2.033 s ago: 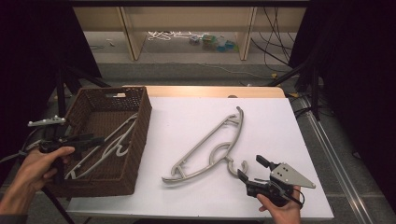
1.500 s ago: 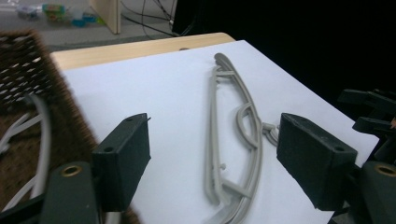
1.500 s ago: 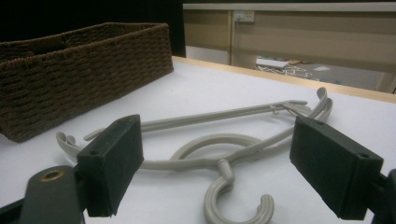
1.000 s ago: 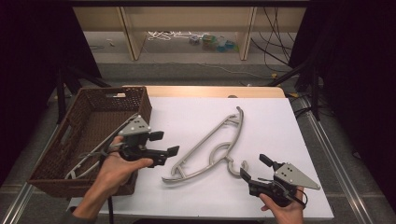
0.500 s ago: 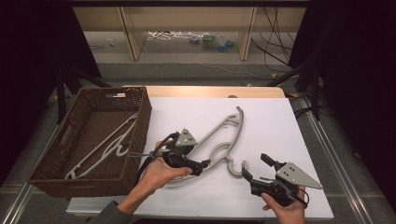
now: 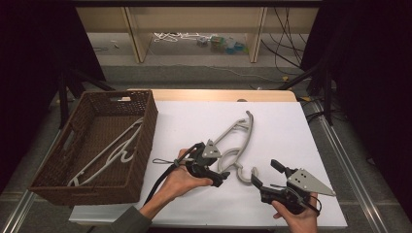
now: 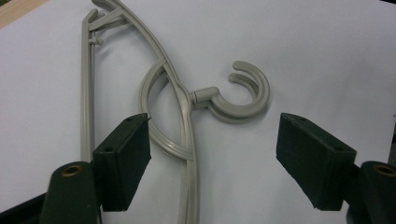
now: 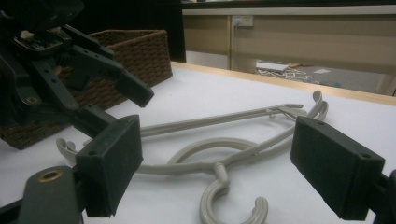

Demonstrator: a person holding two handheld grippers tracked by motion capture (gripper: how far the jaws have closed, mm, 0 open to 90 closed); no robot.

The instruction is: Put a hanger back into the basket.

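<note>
A grey plastic hanger lies flat on the white table, its hook toward the near edge. My left gripper hovers open just over the hanger's middle; in the left gripper view its jaws straddle the hanger's neck, with the hook lying just ahead between them. My right gripper is open, low by the hook at the near right. Its own view looks along the table at the hanger and hook, with the left gripper at left.
A brown wicker basket stands at the table's left with pale hangers inside. The table's near edge is close to both hands. Wooden shelving and black stand legs lie beyond the far edge.
My left gripper has swung from over the basket rightward across the table to the hanger's middle, jaws open. The right gripper has barely shifted. The hanger has not moved.
</note>
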